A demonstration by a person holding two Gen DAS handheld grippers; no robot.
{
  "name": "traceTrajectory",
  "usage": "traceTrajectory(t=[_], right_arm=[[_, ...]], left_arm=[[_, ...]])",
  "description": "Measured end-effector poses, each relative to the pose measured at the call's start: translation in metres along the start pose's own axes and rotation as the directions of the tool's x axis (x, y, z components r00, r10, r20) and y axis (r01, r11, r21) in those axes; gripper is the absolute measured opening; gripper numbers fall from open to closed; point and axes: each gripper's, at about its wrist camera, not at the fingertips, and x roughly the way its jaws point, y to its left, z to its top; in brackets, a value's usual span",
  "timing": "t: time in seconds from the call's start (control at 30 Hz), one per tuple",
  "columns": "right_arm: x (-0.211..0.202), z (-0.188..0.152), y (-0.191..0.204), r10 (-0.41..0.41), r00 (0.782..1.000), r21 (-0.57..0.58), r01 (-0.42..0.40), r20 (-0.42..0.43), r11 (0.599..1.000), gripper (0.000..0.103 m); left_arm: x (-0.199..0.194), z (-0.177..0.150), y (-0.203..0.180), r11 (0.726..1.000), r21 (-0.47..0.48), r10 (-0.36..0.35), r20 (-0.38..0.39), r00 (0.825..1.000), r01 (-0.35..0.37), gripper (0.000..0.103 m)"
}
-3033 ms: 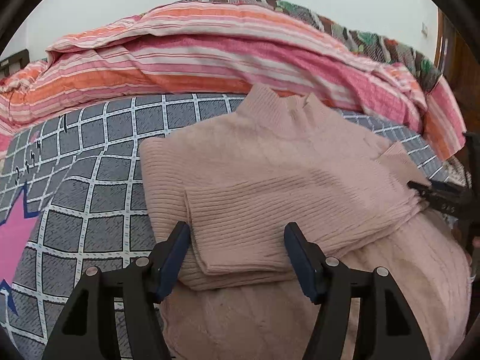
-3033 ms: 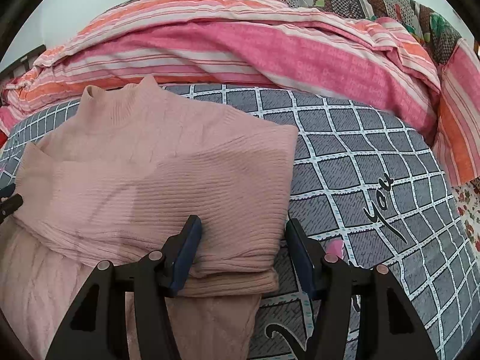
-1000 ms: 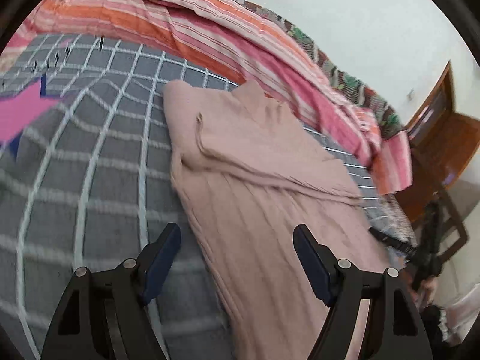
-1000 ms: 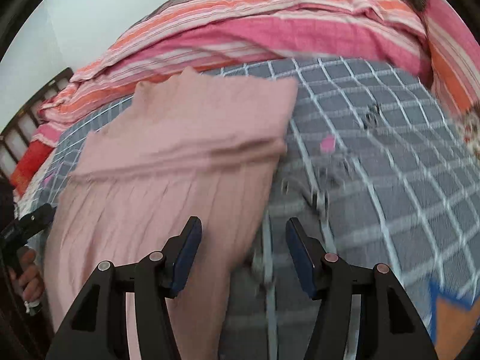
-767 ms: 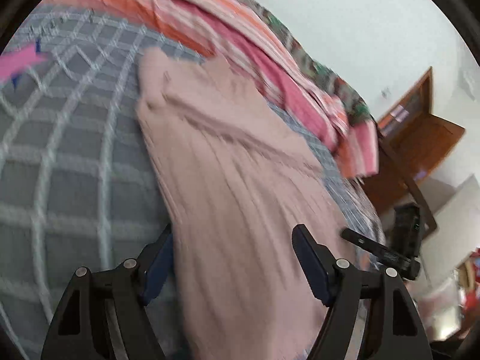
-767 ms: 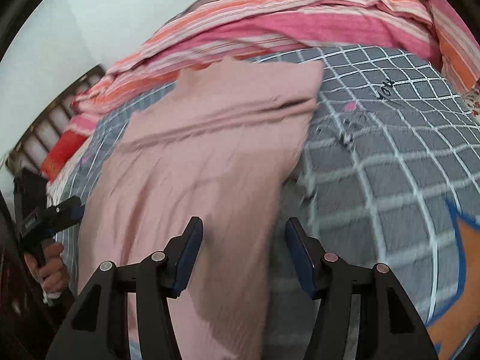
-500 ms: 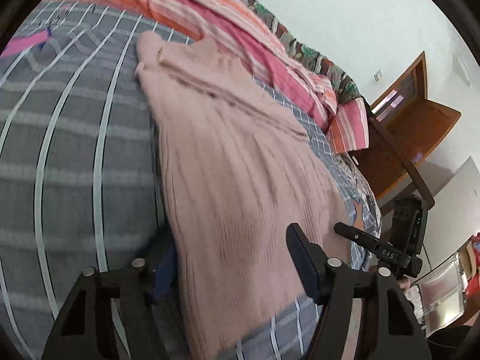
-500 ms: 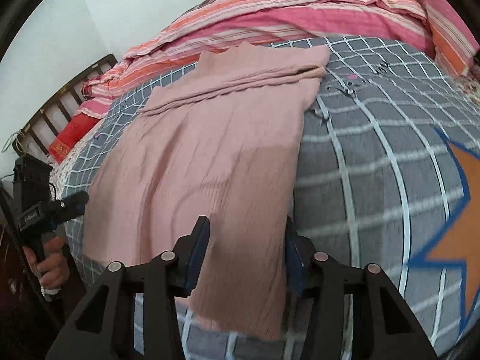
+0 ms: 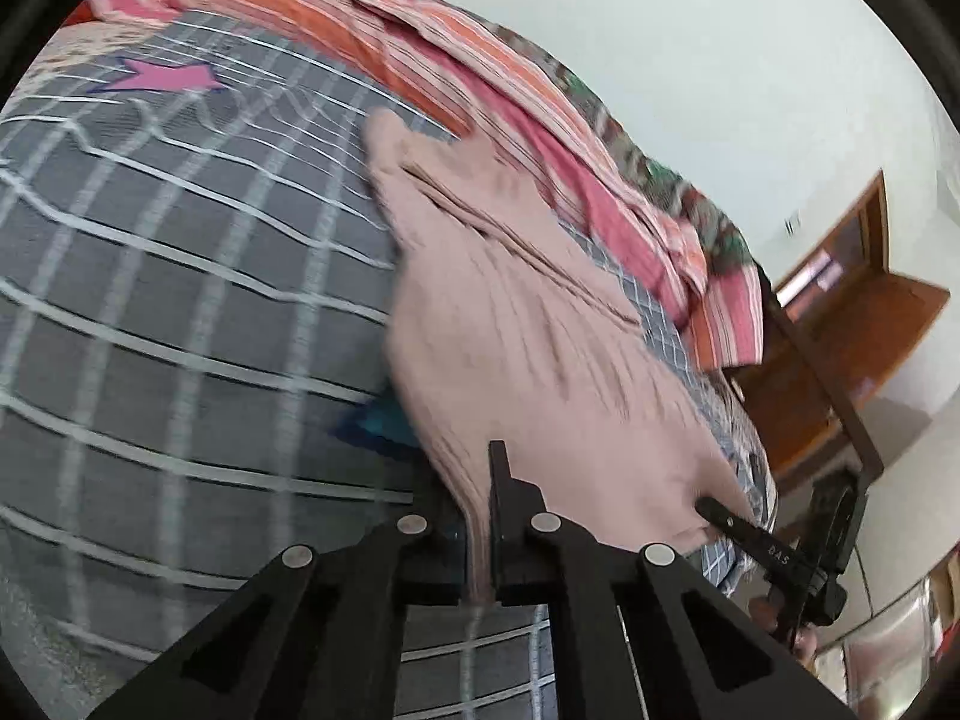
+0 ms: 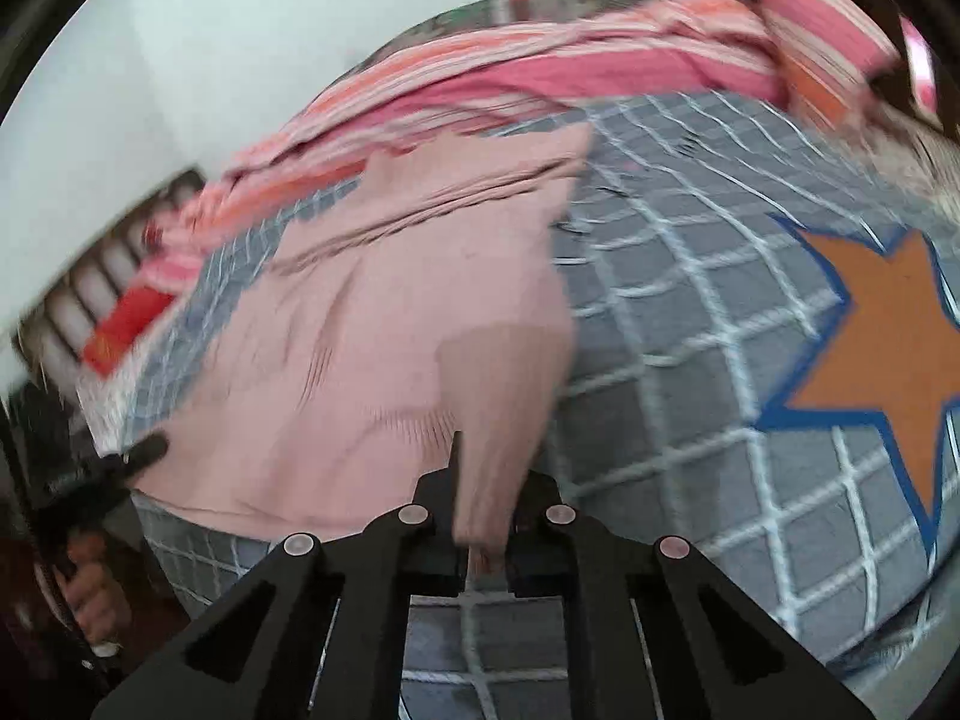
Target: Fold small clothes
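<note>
A pink ribbed sweater (image 9: 528,324) lies lengthwise on a grey checked bedsheet (image 9: 180,276), sleeves folded across its chest at the far end. My left gripper (image 9: 477,516) is shut on the sweater's near left hem corner. My right gripper (image 10: 486,516) is shut on the near right hem corner of the sweater (image 10: 372,330). Each gripper also shows in the other's view, at the hem's opposite corner: the right one (image 9: 720,519) and the left one (image 10: 144,450).
A pink and orange striped quilt (image 9: 480,78) is piled along the far edge of the bed. An orange star print (image 10: 888,348) marks the sheet (image 10: 690,312) to the right. A wooden door (image 9: 852,324) and a bed frame (image 10: 90,288) stand beyond the bed's sides.
Both grippers have drawn back from the folded sleeves to the near hem and closed on its two corners. The hem corners now rise a little between the jaws.
</note>
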Motion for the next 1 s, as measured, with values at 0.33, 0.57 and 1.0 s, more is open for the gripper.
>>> traceTrajectory(t=[0.33, 0.57, 1.0], right_arm=[[0.009, -0.012, 0.01, -0.045, 0.998, -0.075, 0.041, -0.053, 0.996, 0.023], [0.016, -0.01, -0.001, -0.004, 0.995, 0.004, 0.004, -0.096, 1.0, 0.036], [-0.016, 0.024, 0.007, 0.073, 0.997, 0.069, -0.073, 0.011, 0.995, 0.006]], left_arm=[[0.023, -0.025, -0.002, 0.994, 0.09, 0.074, -0.147, 0.986, -0.062, 0.017], [0.019, -0.026, 0.004, 0.997, 0.048, 0.059, -0.12, 0.991, -0.053, 0.022], [-0.028, 0.03, -0.021, 1.0, 0.024, -0.009, 0.02, 1.0, 0.008, 0.006]])
